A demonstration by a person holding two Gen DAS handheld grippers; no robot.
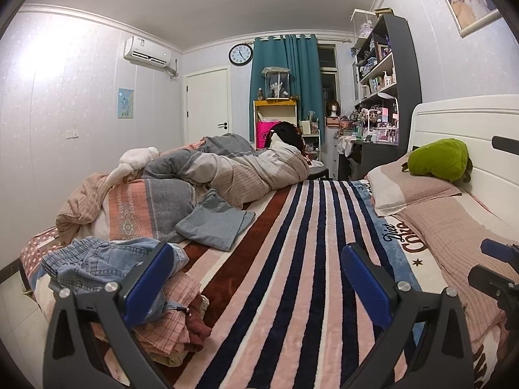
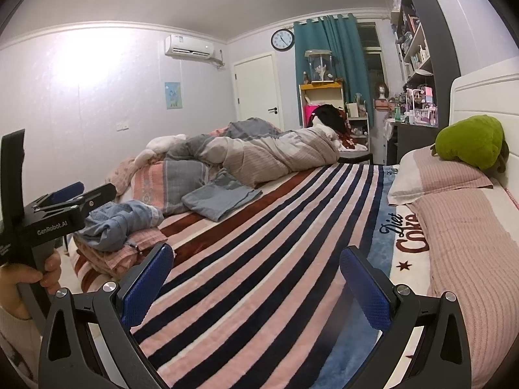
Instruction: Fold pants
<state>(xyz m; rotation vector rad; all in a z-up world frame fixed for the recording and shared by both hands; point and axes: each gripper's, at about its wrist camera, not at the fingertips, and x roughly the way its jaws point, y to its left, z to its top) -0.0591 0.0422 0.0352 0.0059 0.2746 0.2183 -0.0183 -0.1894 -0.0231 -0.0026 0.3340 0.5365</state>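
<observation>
A crumpled pair of light denim pants (image 1: pixel 97 259) tops a pile of clothes at the bed's near left corner, over a pink checked garment (image 1: pixel 175 317). My left gripper (image 1: pixel 256 278) is open and holds nothing; its left pad hangs just right of the denim. A folded grey garment (image 1: pixel 217 223) lies further back on the striped blanket (image 1: pixel 292 259). In the right wrist view, the denim pants (image 2: pixel 120 220) and the grey garment (image 2: pixel 223 201) lie to the left. My right gripper (image 2: pixel 256 285) is open above the blanket. A hand (image 2: pixel 35 275) holds the left gripper (image 2: pixel 84 193) beside the pile.
A rumpled duvet (image 1: pixel 227 168) and a white plush (image 1: pixel 136 162) fill the far left of the bed. Pillows (image 1: pixel 405 188) and a green plush (image 1: pixel 438 159) lie along the white headboard (image 1: pixel 470 123) on the right. Shelves and a desk stand at the back.
</observation>
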